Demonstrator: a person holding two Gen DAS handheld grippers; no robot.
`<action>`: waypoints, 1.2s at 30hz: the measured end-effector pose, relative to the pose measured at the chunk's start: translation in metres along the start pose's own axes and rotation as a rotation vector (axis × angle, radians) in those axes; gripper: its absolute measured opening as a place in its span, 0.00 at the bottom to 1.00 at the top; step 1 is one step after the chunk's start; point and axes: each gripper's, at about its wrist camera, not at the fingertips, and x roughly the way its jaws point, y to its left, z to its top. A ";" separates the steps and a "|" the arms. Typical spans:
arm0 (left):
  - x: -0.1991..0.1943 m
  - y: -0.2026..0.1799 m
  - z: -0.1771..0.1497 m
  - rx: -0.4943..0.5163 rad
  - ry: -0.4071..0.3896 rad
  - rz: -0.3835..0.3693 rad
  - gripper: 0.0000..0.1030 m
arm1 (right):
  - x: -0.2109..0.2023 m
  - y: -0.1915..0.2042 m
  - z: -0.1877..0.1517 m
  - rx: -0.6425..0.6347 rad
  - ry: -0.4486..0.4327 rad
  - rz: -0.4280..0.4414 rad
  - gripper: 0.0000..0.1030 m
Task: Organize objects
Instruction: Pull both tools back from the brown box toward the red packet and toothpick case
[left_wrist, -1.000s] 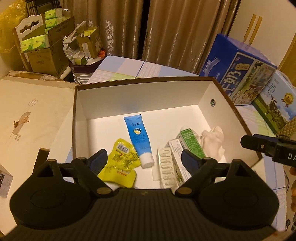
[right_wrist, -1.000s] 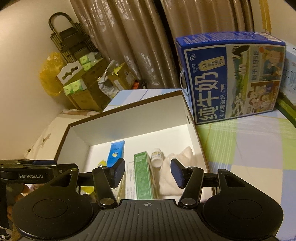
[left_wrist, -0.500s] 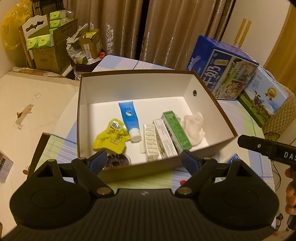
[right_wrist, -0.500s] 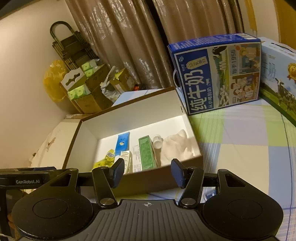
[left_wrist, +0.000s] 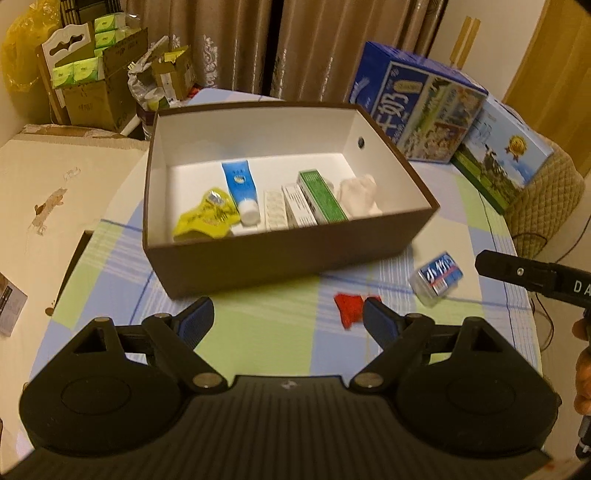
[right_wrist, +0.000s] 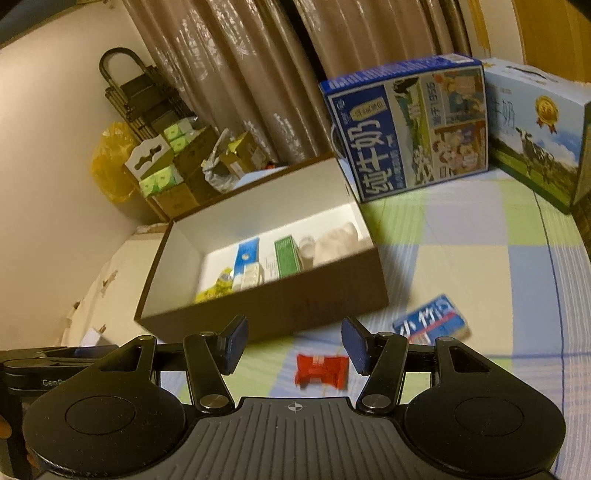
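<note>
A brown box (left_wrist: 280, 258) (right_wrist: 325, 299) with a white inside stands on the checked tablecloth. It holds a blue tube (left_wrist: 239, 184), a yellow pouch (left_wrist: 207, 218), a green carton (left_wrist: 322, 195), white cartons and a white cloth (left_wrist: 360, 194). In front of the box lie a red packet (left_wrist: 349, 309) (right_wrist: 322, 369) and a small blue pack (left_wrist: 439, 277) (right_wrist: 430, 325). My left gripper (left_wrist: 288, 321) hovers open over the cloth short of the box. Held open, the right gripper (right_wrist: 295, 345) hangs just above the red packet.
Two large milk cartons (left_wrist: 417, 114) (right_wrist: 406, 125) stand behind and right of the box. Cardboard boxes with green tissue packs (left_wrist: 92, 81) sit at the back left by the curtains. A quilted chair back (left_wrist: 543, 206) borders the table's right edge.
Both grippers have pulled back from over the box toward the table's near side. The red packet and the small blue pack have come into view in front of the box.
</note>
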 end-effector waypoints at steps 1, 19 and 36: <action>-0.002 -0.002 -0.005 0.000 0.005 -0.001 0.82 | -0.002 -0.001 -0.003 0.001 0.005 -0.001 0.52; -0.020 -0.029 -0.057 0.007 0.044 -0.012 0.83 | -0.034 -0.005 -0.055 -0.003 0.079 -0.002 0.52; -0.028 -0.042 -0.077 0.019 0.056 -0.017 0.84 | -0.044 -0.010 -0.079 -0.001 0.125 -0.013 0.52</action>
